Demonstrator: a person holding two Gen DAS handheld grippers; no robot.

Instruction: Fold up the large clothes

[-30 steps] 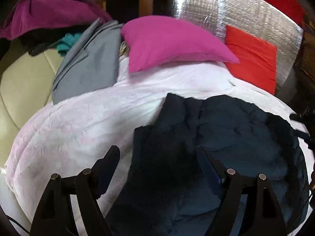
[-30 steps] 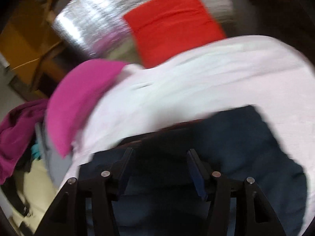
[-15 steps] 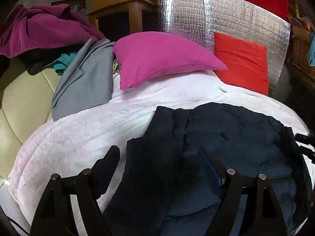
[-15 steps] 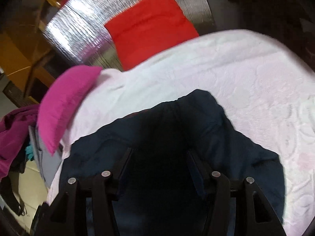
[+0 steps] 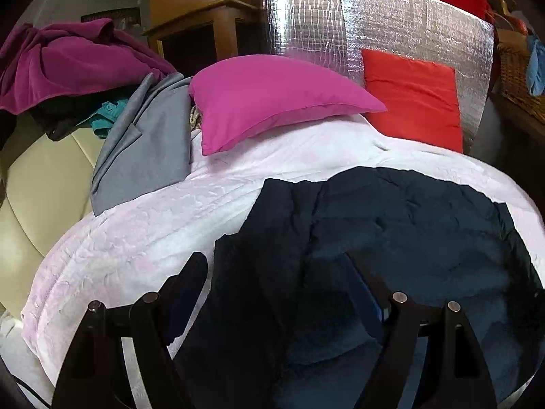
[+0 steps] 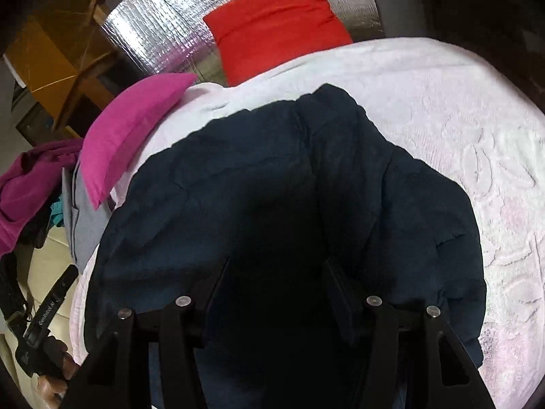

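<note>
A dark navy garment (image 5: 391,238) lies spread and creased on the white quilted bedspread (image 5: 136,231). My left gripper (image 5: 276,266) hangs open over the garment's left edge, one finger above the bedspread and the other above the cloth. In the right wrist view the same navy garment (image 6: 272,177) fills the middle. My right gripper (image 6: 276,269) stands open just above it, jaws apart with only dark cloth seen beneath them. The garment's near part is hidden under both grippers.
A magenta pillow (image 5: 272,99) and a red pillow (image 5: 412,99) lean on a silver foil headboard (image 5: 306,17). A grey garment (image 5: 146,150) and purple clothes (image 5: 68,61) pile at the left. The white bedspread (image 6: 460,129) extends right. A hand (image 6: 54,385) shows lower left.
The right wrist view has swung left and lower over the navy garment, which now fills more of it. The left wrist view has levelled, showing more headboard. Both grippers' jaws stay as they were.
</note>
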